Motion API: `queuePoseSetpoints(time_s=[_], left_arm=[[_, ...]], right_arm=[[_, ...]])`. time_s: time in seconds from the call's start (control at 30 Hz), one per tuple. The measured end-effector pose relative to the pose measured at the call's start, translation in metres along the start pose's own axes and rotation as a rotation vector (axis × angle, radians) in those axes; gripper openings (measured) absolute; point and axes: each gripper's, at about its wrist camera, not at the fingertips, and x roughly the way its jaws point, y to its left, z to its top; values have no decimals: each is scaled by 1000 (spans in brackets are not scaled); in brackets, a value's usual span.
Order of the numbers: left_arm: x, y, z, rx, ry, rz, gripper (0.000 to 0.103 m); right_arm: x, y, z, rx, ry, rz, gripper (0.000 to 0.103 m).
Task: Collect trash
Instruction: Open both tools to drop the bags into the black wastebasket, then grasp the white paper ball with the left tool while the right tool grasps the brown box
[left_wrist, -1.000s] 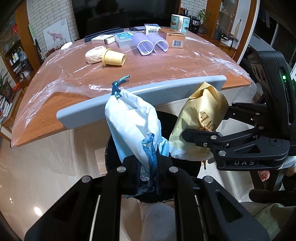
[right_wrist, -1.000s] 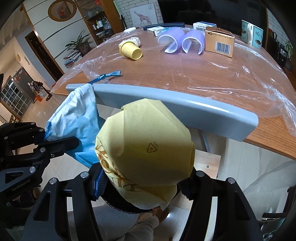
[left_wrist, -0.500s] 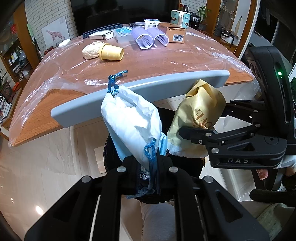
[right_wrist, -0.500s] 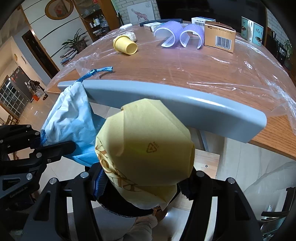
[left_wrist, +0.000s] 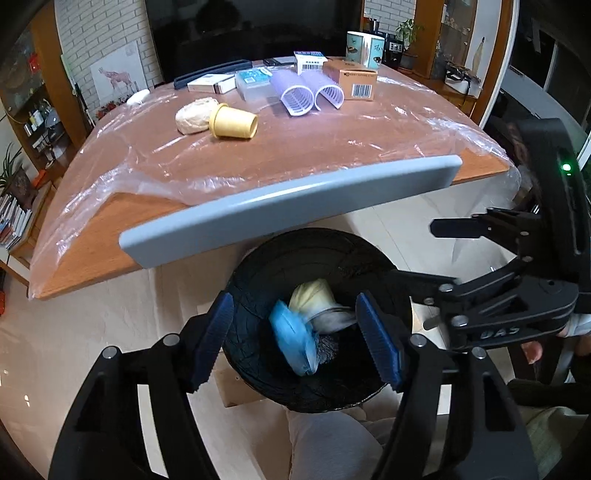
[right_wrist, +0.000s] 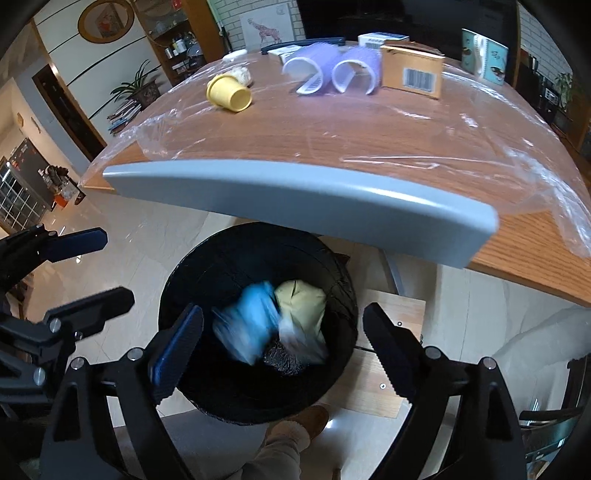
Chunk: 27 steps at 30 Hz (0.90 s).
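Observation:
A black-lined trash bin (left_wrist: 258, 258) (right_wrist: 207, 258) stands on the floor below the table edge. Inside it lie a blue-white bag (left_wrist: 295, 339) (right_wrist: 251, 321), blurred by motion, and a yellow paper bag (left_wrist: 314, 295) (right_wrist: 303, 302). My left gripper (left_wrist: 295, 343) is open and empty above the bin. My right gripper (right_wrist: 284, 343) is open and empty above the bin too; it shows at the right of the left wrist view (left_wrist: 417, 254). On the table lie a yellow paper cup (left_wrist: 232, 122) (right_wrist: 229, 92) and a crumpled paper ball (left_wrist: 192, 116).
A grey chair back (left_wrist: 288, 203) (right_wrist: 295, 195) spans between the bin and the wooden table (left_wrist: 332, 147) (right_wrist: 369, 129), which is covered in clear plastic film. Purple hair rollers (left_wrist: 306, 96), a brown box (left_wrist: 354, 79) and other boxes stand at the far side.
Both grippers opened and let go. The blue-white bag and the yellow paper bag dropped into the black bin.

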Motion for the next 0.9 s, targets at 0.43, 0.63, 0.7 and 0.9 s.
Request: queuePoseSetpoints(time_s=[0.43,0.63,0.7,0.9], left_arm=[[-65,25,43,-60,-270,-23,99],[-63,44,74,-79,-317,23,101],[-59,50,82,-75,-316,36,101],[-33,72,110,-69,-283,77,101]], right_arm=[[-113,1,49,-44,-382,-113,99],[-119,-16,80,-8,-428,-113,99],[-117,-21,87,8,-424,-114,99],[-97,-37,113,65,-395,-147,99]])
